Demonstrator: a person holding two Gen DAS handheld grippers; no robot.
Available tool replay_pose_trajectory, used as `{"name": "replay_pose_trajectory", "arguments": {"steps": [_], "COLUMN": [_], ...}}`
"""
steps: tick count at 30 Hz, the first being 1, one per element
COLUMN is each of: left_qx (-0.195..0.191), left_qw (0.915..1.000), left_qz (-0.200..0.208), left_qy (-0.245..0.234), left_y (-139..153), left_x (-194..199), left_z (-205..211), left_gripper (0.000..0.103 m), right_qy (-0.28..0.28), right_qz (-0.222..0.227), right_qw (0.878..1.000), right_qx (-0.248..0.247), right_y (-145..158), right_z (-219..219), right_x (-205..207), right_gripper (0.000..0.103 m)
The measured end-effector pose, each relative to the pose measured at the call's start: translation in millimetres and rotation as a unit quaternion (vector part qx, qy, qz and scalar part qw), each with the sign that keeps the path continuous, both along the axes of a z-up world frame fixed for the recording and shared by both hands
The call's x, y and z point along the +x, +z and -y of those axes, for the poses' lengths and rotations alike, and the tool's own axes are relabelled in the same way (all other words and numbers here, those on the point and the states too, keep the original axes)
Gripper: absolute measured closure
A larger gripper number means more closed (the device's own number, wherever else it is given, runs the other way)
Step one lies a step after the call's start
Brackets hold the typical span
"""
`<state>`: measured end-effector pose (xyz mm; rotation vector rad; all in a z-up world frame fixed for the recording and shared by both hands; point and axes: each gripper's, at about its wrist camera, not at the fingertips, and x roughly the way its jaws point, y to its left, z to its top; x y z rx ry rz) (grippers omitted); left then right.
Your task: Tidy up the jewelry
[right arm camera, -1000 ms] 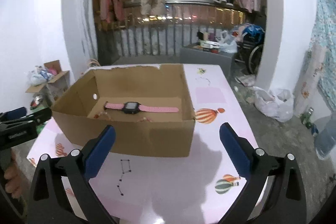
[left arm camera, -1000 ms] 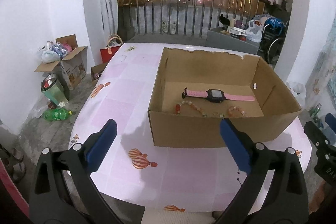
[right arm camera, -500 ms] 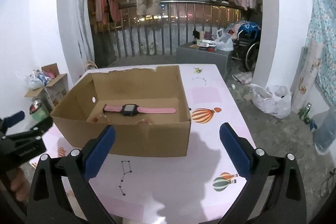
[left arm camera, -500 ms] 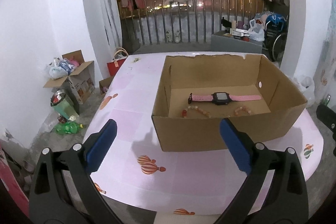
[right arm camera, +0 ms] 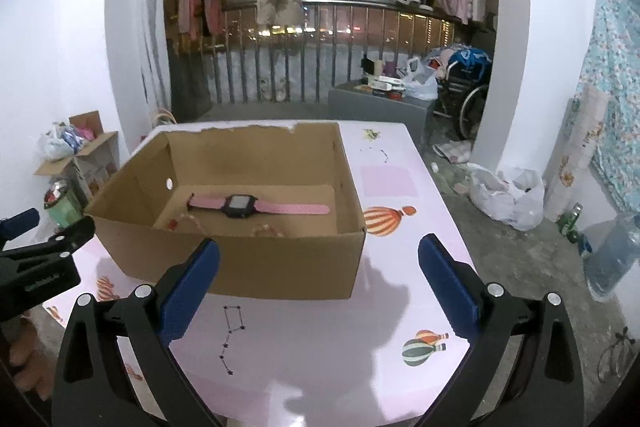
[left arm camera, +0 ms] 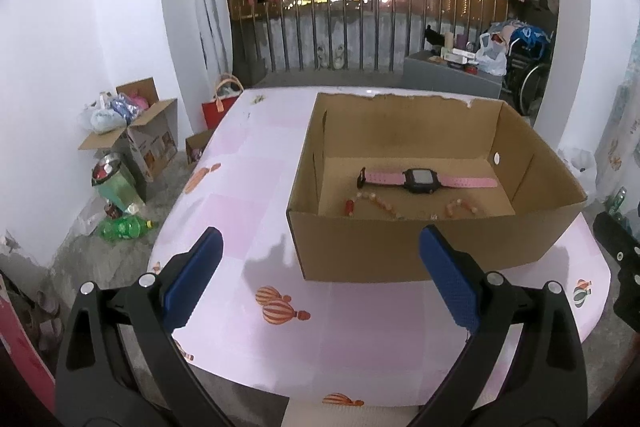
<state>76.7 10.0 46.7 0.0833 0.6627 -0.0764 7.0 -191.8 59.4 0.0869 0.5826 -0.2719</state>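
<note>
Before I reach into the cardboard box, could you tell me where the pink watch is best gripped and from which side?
Grip the watch by its black case, the thickest part; the pink straps lie flat on the box floor and are probably harder to pinch. Come straight down from above, since the walls block any sideways approach, with the tongs closing across the case's front and back edges, clear of the straps. Both tongs are open.

Dim, cool indoor light with sharp focus throughout. Soft shadows fall on the glossy pink patterned desk [left arm camera: 248, 187]. Fisheye bending and black vignetting mark the corners.
</note>
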Motion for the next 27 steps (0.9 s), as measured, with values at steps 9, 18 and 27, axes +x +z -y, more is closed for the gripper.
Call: {"name": "replay_pose_trajectory", "arguments": {"steps": [9, 18, 27], "left_qx": [0.007, 0.009, 0.013], "left_qw": [0.9996, 0.9989, 0.9983], "left_qz": [-0.023, -0.037, -0.051], "left_qy": [0.014, 0.028, 0.026], "left_y": [-4, -8, -12], "left_x": [5, 9, 8], "left_z": [-5, -9, -6], "left_gripper": [0.008, 0.008, 0.008], "right_qy": [-0.022, -0.032, -0.043], "right_qz": [-0.026, -0.041, -0.063], "right_qw": [0.999, 0.999, 0.997], "right_qx": [0.007, 0.011, 0.012], "right_y": [-4, -9, -17], "right_z": [11, 17, 21], "right_x": [4, 5, 8], "right_gripper": [0.006, 0.006, 0.006]}}
